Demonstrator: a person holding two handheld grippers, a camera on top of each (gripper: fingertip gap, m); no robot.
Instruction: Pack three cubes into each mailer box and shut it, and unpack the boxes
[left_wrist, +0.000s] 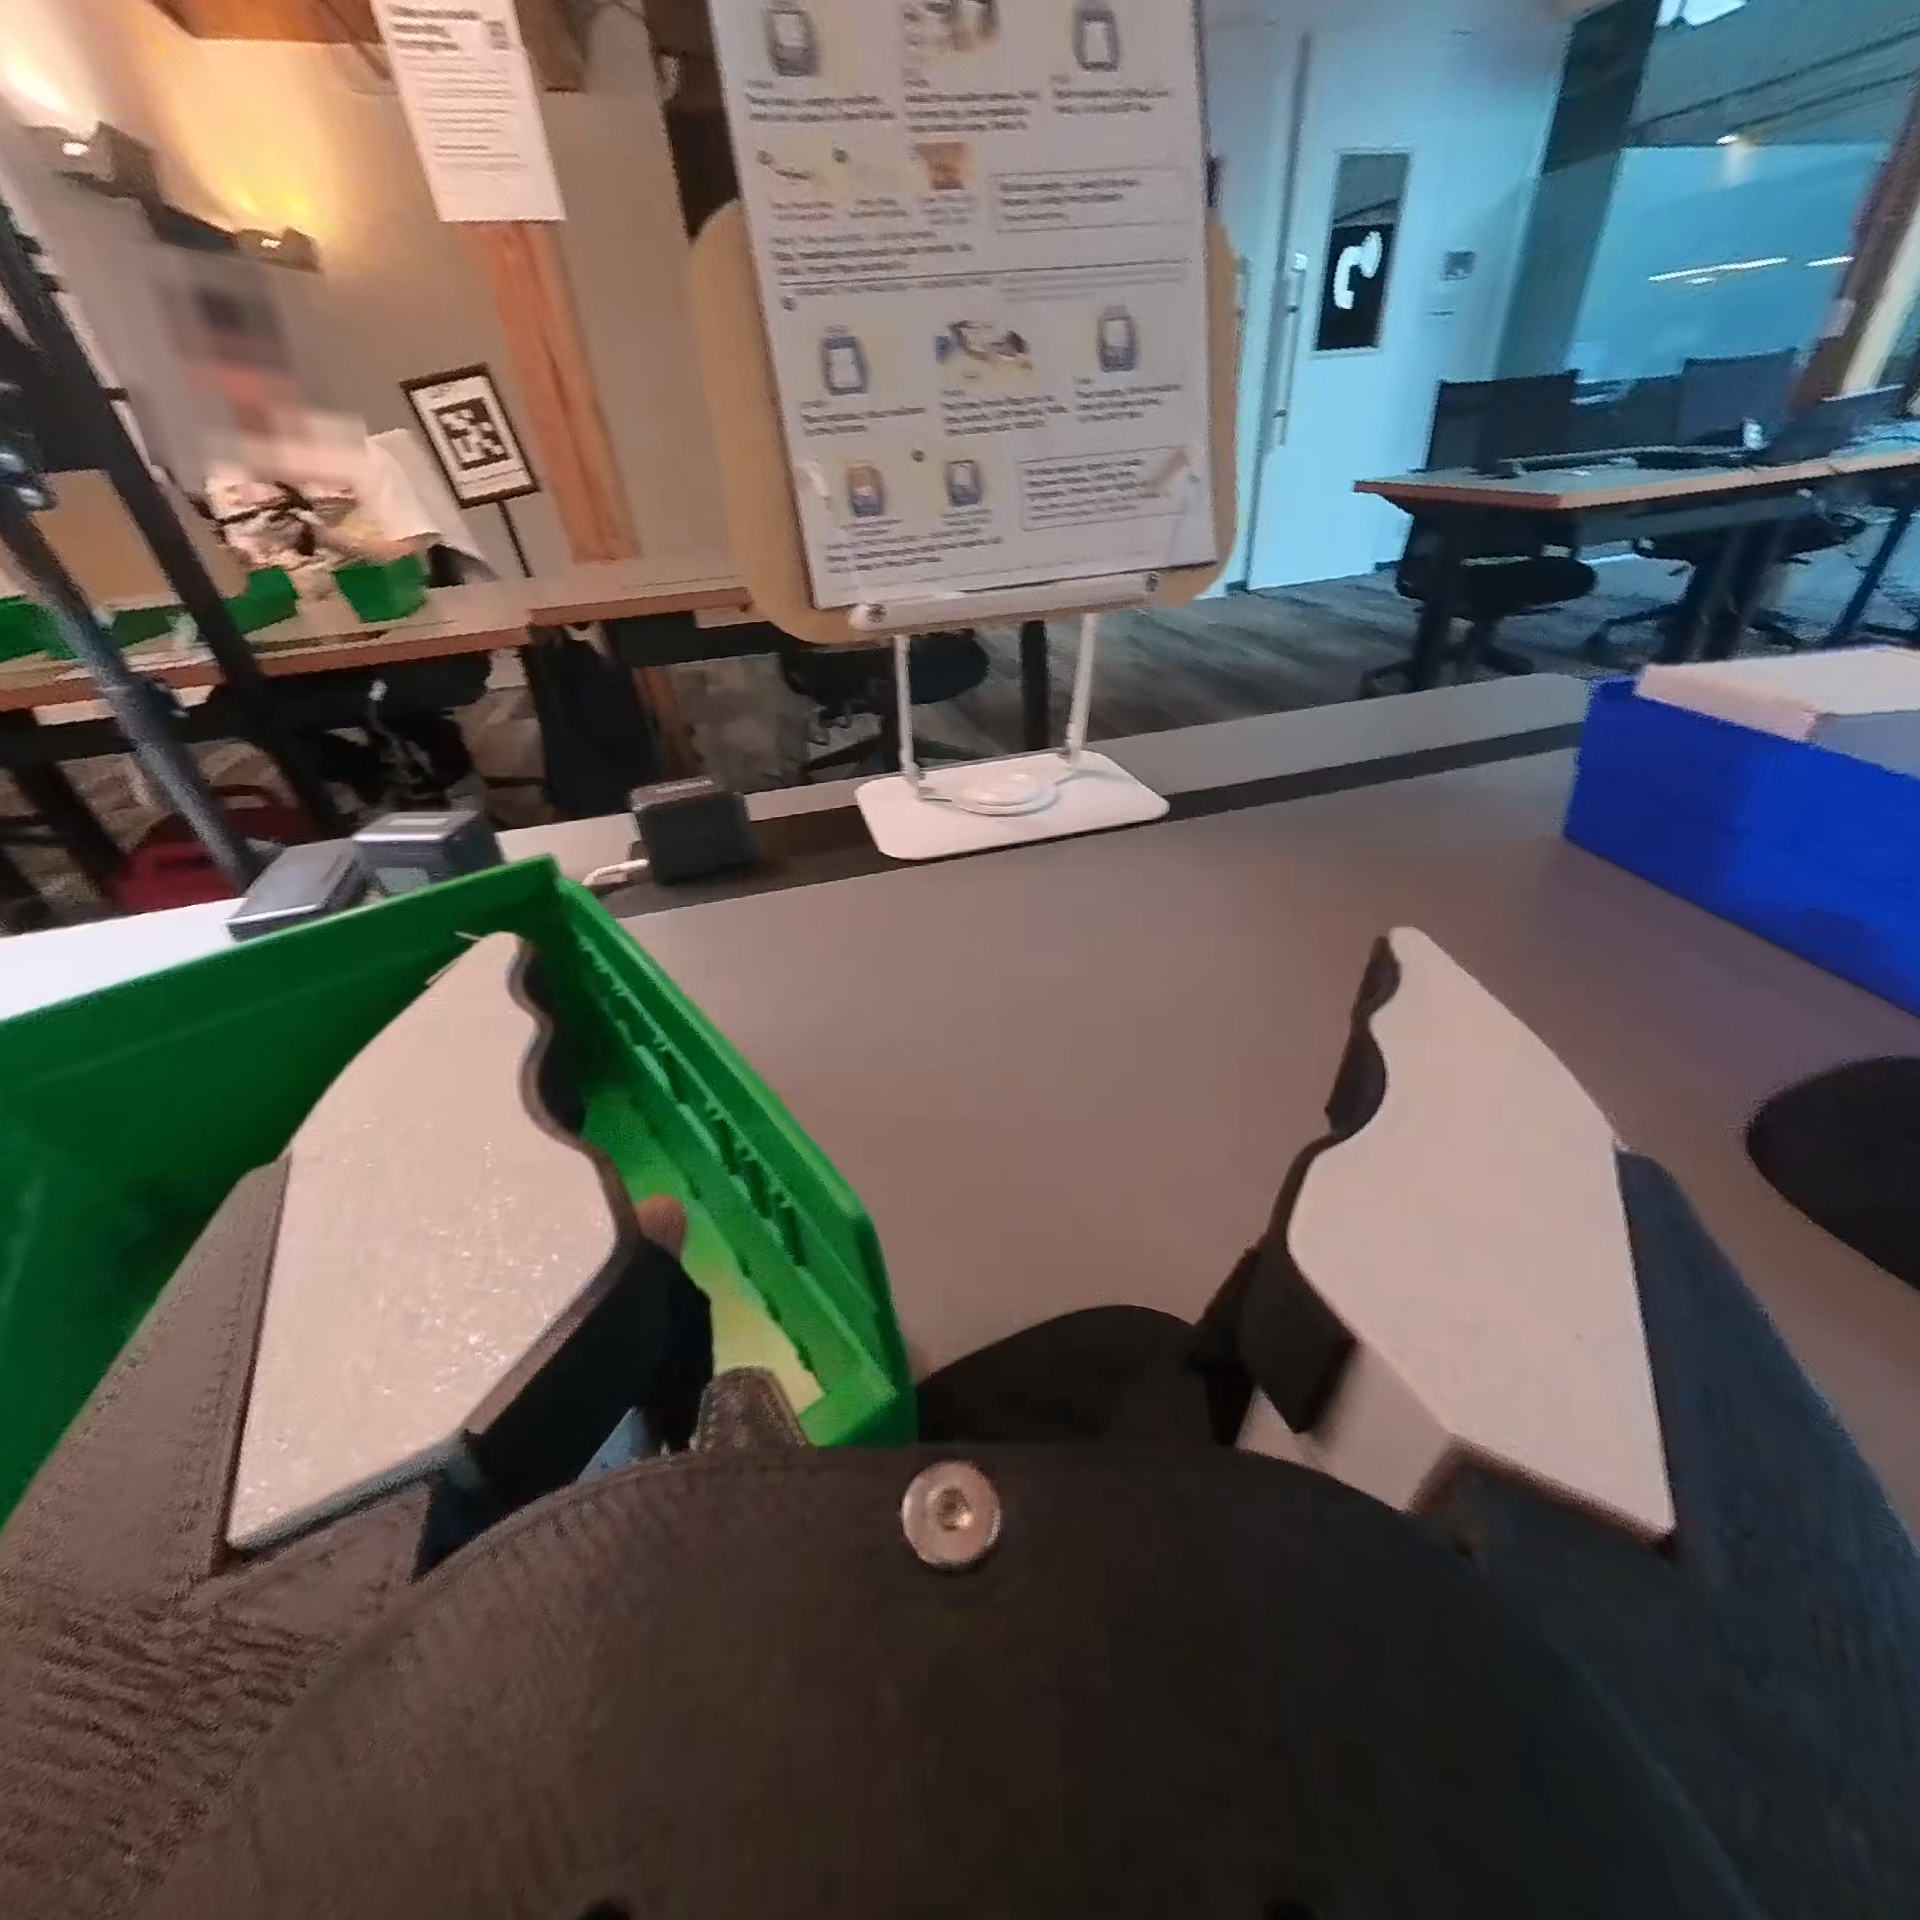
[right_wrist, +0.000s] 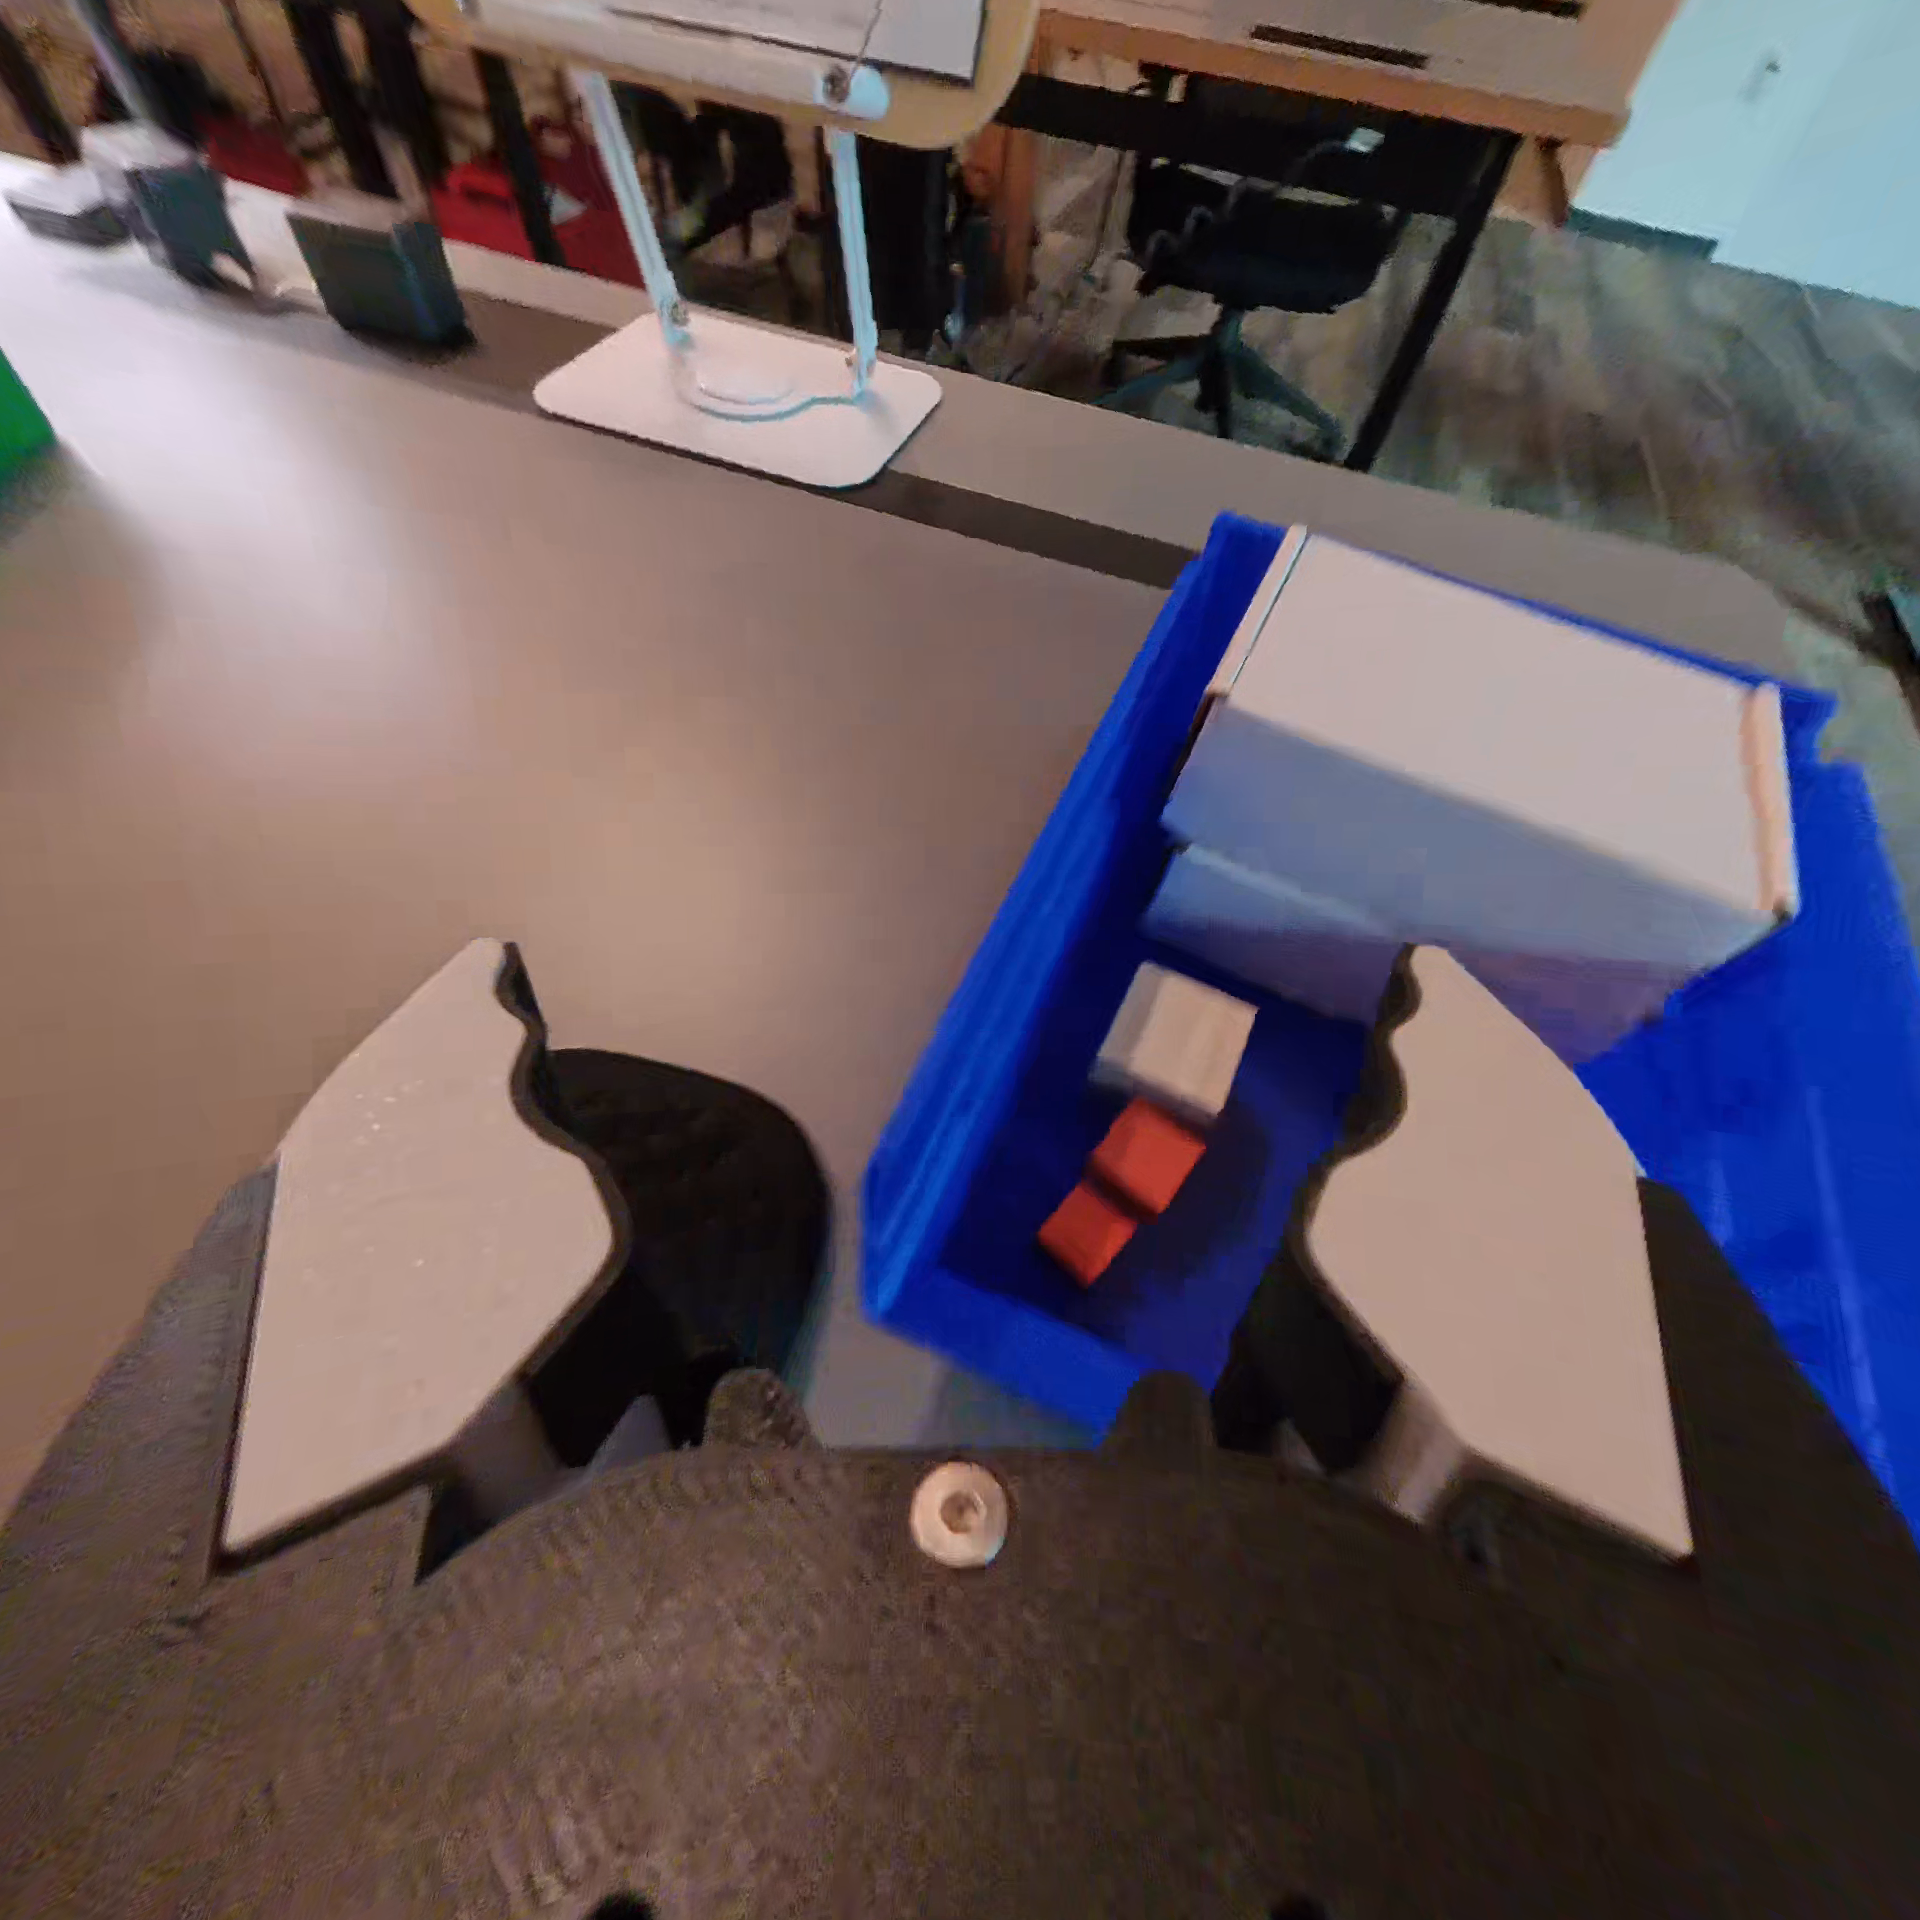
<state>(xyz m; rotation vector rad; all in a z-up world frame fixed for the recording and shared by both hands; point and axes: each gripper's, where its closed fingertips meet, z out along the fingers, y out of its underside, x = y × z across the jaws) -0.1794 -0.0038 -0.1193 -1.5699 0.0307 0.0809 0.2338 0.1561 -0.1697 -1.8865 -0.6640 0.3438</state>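
Left wrist view: we see the left gripper (left_wrist: 951, 997) spread wide, holding nothing, above the grey table (left_wrist: 1039, 1018). A green bin (left_wrist: 727, 1122) sits at near left, its right wall passing under the left finger; what it holds is hidden, only a pale yellowish patch shows inside. A gloved hand (left_wrist: 665, 1340) shows beside that finger. Far right is a blue bin (left_wrist: 1745, 831) with a white mailer box (left_wrist: 1766, 691) poking over its rim. A sign stand (left_wrist: 1013, 800) sits at the far table edge, small dark devices (left_wrist: 691, 831) left of it. The middle of the table is open between the two bins.

Right wrist view: we see the right gripper (right_wrist: 956, 1013) also wide and empty, over the near end of the blue bin (right_wrist: 997, 1039). Inside: two white mailer boxes (right_wrist: 1475, 748) stacked at the far end, both shut, the top one tilted over the rim; nearer, a grey cube (right_wrist: 1174, 1039) and two red cubes (right_wrist: 1117, 1195) on the bin floor. The other gripper (right_wrist: 696, 1174) shows dark at near left, just beside the bin. Bare table runs left to the far edge.
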